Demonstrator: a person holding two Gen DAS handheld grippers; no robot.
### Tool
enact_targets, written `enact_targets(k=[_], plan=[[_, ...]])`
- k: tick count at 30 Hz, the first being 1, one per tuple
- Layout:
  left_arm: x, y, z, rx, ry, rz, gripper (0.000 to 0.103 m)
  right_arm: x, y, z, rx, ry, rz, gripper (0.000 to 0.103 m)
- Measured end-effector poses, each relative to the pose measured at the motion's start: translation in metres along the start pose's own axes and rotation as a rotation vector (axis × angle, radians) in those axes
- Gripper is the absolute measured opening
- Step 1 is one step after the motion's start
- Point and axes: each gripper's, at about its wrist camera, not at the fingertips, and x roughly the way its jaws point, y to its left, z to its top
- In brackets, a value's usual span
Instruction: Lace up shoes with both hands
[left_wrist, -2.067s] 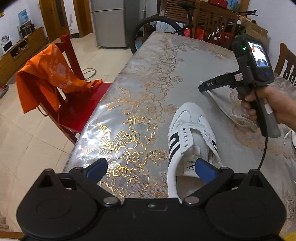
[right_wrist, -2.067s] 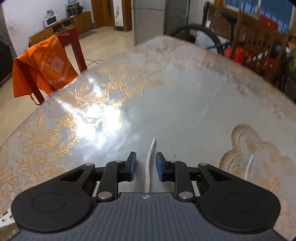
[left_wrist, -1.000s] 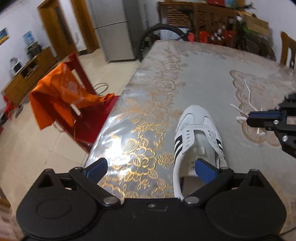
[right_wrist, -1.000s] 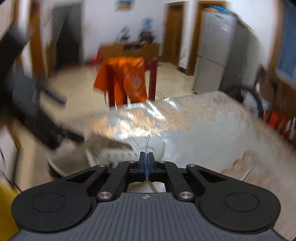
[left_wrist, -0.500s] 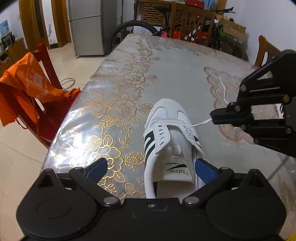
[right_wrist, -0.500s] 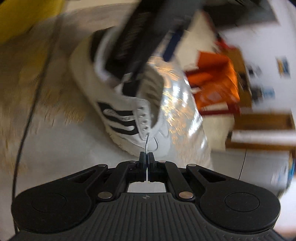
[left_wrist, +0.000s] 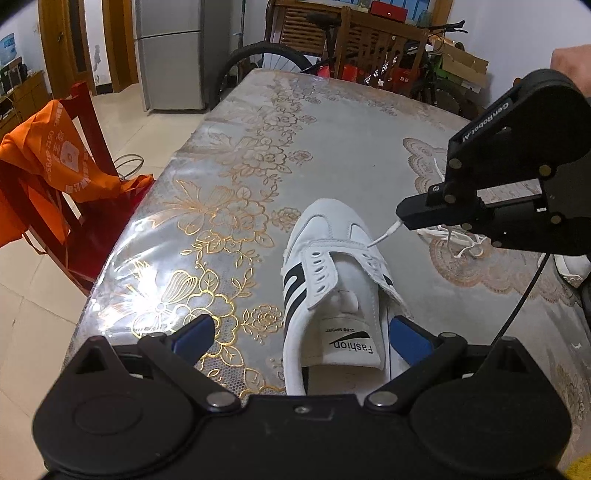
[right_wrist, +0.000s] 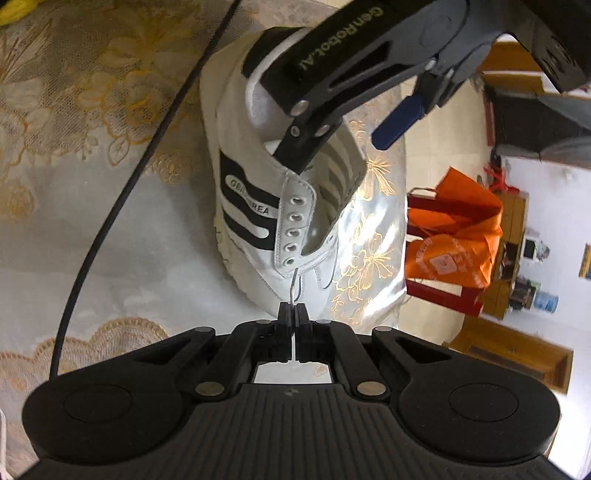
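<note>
shoe (left_wrist: 334, 291) heel behind left tool (left_wrist: 301, 338), lace (left_wrist: 384, 237) end in right tool (right_wrist: 294, 314)

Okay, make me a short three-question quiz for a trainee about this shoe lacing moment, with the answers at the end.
1. True or false: the left gripper is clamped on the white shoe.
2. What does the right gripper hold?
3. Where does the lace tip point: A) the eyelet nearest the toe, B) the heel, C) the orange bag?

Key: 1. False, its jaws stand open around the shoe's heel end. 2. The white lace, pinched shut. 3. A.
</note>
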Motion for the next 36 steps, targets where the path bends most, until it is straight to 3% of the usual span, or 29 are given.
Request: enact_targets(k=[16, 24, 27, 29, 30, 31, 34, 36], plan=[[0.003, -0.005, 0.001, -0.005, 0.005, 0.012, 0.101, 0.015, 0.011, -0.002, -0.099, -0.043, 0.017, 0.000], [0.002, -0.008, 0.002, 0.010, -0.001, 0.018, 0.101, 0.024, 0.005, 0.007, -0.044, -0.090, -0.024, 0.000], [0.003, -0.008, 0.002, 0.007, 0.000, 0.020, 0.101, 0.020, 0.000, 0.010, 0.019, -0.088, 0.010, 0.001], [0.003, -0.007, 0.002, 0.007, 0.001, 0.023, 0.101, 0.018, 0.002, 0.010, 0.031, -0.078, 0.016, 0.014], [0.003, -0.008, 0.002, 0.010, -0.001, 0.027, 0.101, 0.017, 0.004, 0.010, 0.034, -0.073, 0.011, 0.029], [0.002, -0.008, 0.002, 0.015, -0.004, 0.032, 0.101, 0.016, 0.006, 0.010, 0.036, -0.069, 0.005, 0.034], [-0.002, -0.007, 0.001, 0.018, -0.012, 0.041, 0.101, 0.008, 0.006, 0.010, 0.116, -0.053, -0.017, 0.038], [-0.007, -0.005, 0.000, 0.012, -0.017, 0.046, 0.101, 0.001, 0.000, 0.007, 0.253, -0.033, -0.022, 0.040]])
